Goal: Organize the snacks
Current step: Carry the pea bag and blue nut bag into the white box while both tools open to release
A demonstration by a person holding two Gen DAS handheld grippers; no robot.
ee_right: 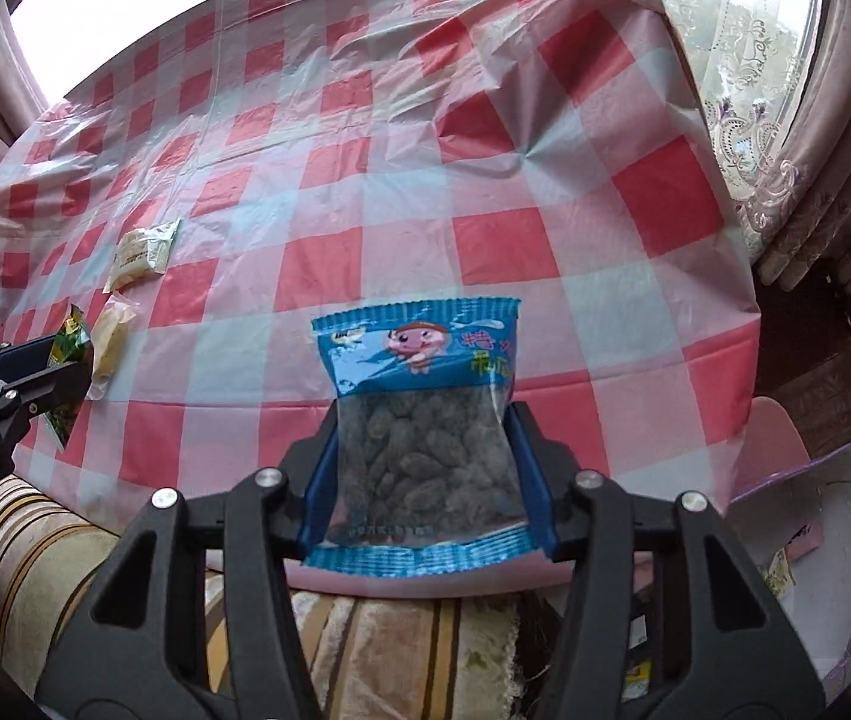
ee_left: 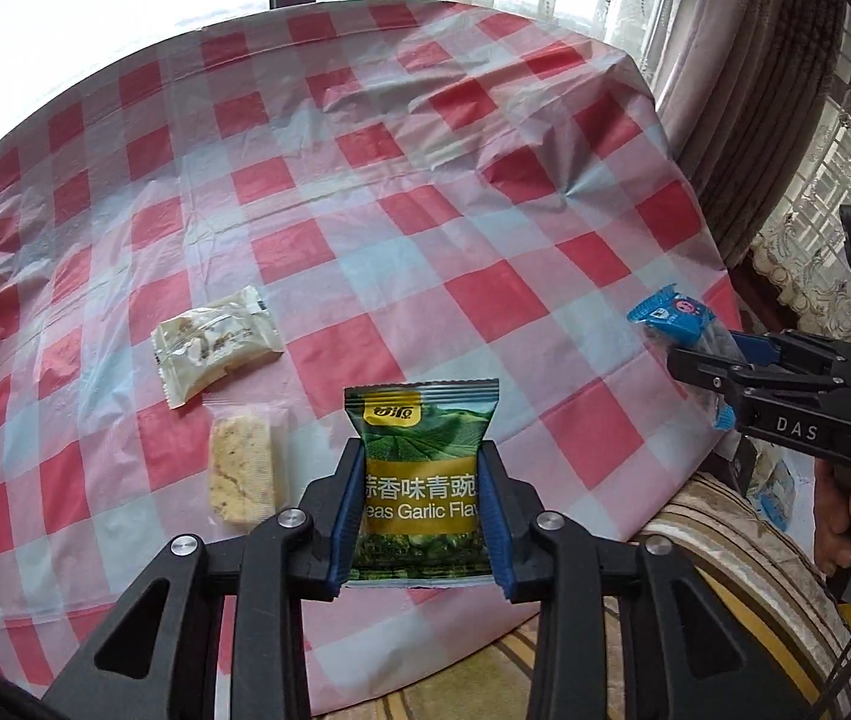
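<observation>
- The left gripper (ee_left: 422, 480) is clamping a green garlic-pea packet (ee_left: 422, 450) at the lower centre of the left wrist view, raised above the checked counter (ee_left: 425, 180).
- The right gripper (ee_right: 425, 468) is pinching a blue packet (ee_right: 419, 414) of dark dried fruit at the lower centre of its view.
- A cream wrapped snack (ee_left: 215, 348) and a clear-wrapped bar (ee_left: 245, 468) are lying on the counter just beside each other, left of centre.

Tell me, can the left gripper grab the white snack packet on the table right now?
Probably not yet: the left gripper is shut on the green pea packet. The white snack packet lies uncovered nearby.
</observation>
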